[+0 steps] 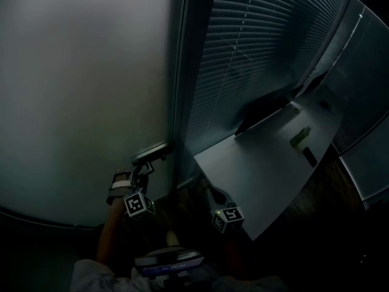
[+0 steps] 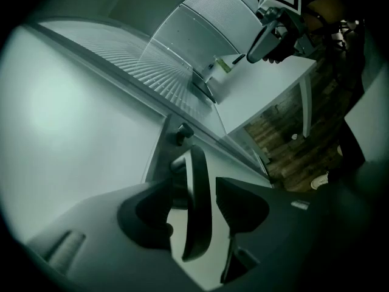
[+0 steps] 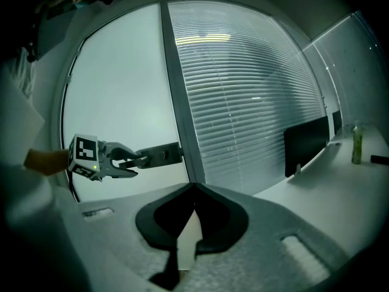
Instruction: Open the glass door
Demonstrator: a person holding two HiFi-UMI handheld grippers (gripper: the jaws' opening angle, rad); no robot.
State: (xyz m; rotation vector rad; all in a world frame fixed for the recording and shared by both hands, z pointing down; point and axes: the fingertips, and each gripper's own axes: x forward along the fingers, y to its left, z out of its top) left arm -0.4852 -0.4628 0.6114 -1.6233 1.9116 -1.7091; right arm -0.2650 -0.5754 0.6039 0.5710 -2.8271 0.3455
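Note:
The frosted glass door (image 1: 85, 90) fills the left of the head view, and its dark lever handle (image 1: 152, 152) sits by the frame. My left gripper (image 1: 143, 172) reaches up to that handle. In the left gripper view the handle (image 2: 196, 205) runs between the jaws of the left gripper (image 2: 197, 215). One pad is against it, and a thin gap shows on the other side. The right gripper view shows the left gripper (image 3: 132, 160) straddling the end of the handle (image 3: 159, 155). My right gripper (image 1: 213, 194) (image 3: 193, 190) hangs lower right, shut and empty, away from the door.
A dark door frame (image 1: 180, 72) separates the door from a glass wall with blinds (image 1: 255, 53). Behind it stands a white desk (image 1: 261, 175) with a dark monitor (image 1: 264, 109) and a green bottle (image 1: 300, 137). A small lock knob (image 2: 181, 132) sits beside the handle. Wooden floor (image 1: 328, 193) lies at the right.

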